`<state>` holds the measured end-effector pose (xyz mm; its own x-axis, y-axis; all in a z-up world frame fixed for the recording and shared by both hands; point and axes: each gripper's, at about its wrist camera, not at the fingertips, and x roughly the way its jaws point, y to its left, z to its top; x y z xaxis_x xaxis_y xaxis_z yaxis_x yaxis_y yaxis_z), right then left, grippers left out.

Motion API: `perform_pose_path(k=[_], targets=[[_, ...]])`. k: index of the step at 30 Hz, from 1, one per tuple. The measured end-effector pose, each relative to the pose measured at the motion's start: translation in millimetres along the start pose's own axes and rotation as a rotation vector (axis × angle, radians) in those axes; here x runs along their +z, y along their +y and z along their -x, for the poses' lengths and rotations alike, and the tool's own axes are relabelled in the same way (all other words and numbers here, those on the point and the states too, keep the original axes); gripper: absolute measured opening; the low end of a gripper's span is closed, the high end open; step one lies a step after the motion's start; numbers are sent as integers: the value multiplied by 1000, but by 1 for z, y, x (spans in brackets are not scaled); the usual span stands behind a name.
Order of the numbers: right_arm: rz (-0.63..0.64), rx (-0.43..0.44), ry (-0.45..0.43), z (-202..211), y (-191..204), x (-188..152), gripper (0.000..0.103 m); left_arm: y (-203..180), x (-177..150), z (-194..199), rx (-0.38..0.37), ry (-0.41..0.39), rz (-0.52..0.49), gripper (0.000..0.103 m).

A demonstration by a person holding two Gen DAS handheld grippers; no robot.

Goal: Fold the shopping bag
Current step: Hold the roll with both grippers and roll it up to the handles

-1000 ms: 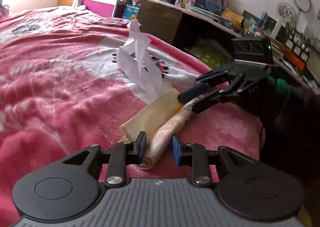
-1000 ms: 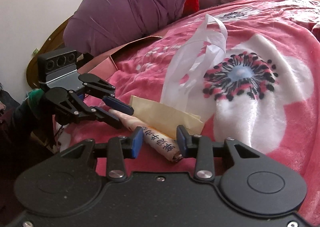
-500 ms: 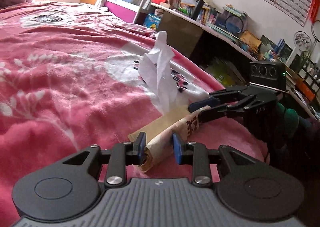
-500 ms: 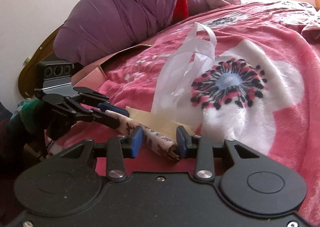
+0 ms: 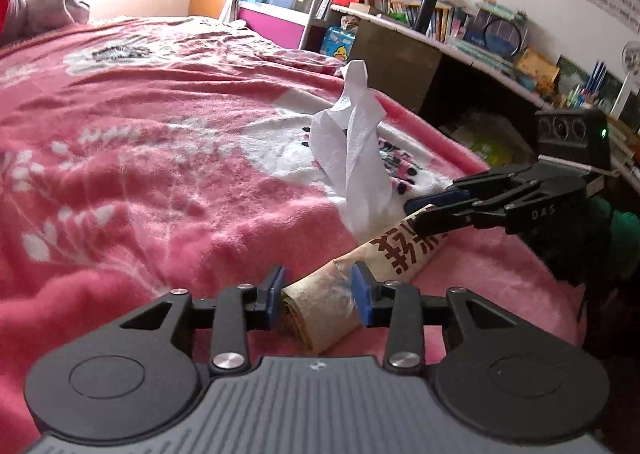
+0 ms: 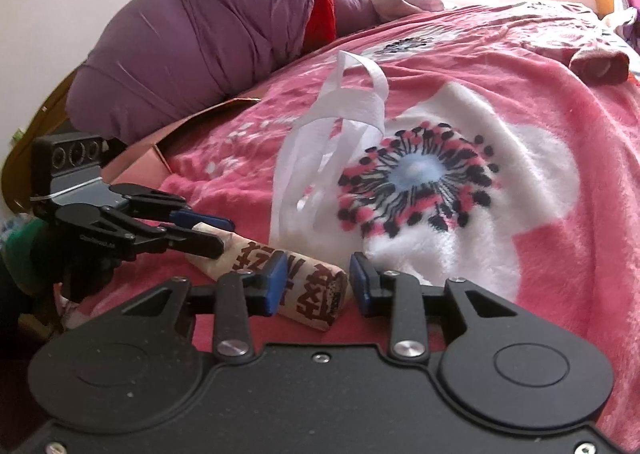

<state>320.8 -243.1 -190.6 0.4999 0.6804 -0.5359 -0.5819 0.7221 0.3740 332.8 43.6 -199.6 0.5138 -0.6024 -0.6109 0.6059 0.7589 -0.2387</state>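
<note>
Shopping bag rolled up near the bed's edge, one gripper at each end.

The left gripper [image 5: 316,290] brackets one end of the rolled shopping bag [image 5: 384,254], its jaws opening – both pads touch the roll; the right gripper [image 6: 314,282] straddles the other end, its left pad touching, the right standing off. The white handles [image 6: 340,125] rise from the pink blanket [image 6: 540,101] beyond – probably both ends are held so the roll stays tight.
</note>
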Motion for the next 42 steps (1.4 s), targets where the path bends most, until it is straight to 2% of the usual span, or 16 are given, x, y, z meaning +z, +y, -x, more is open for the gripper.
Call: perform_pose_path(k=[8, 10, 11, 12, 14, 15, 20, 28, 42], targets=[[67, -60, 43, -11, 11, 7, 32, -12, 4, 3, 87, 17, -67, 38], [78, -70, 41, -10, 13, 6, 32, -23, 6, 11, 134, 4, -120, 37], [79, -73, 38, -10, 13, 6, 32, -38, 8, 19, 182, -32, -192, 37], [80, -78, 35, -9, 13, 6, 32, -48, 9, 23, 200, -50, -213, 37], [89, -93, 28, -8, 15, 5, 32, -61, 9, 25, 156, -90, -214, 36], [99, -103, 26, -8, 18, 5, 33, -64, 9, 21, 144, -85, -212, 33], [109, -123, 28, -10, 20, 6, 33, -68, -3, -4, 167, -40, -243, 31], [117, -130, 38, -12, 22, 7, 34, -60, -3, -6, 141, -27, -177, 31], [136, -165, 41, -12, 30, 7, 34, -61, -5, -6, 136, -34, -167, 31]])
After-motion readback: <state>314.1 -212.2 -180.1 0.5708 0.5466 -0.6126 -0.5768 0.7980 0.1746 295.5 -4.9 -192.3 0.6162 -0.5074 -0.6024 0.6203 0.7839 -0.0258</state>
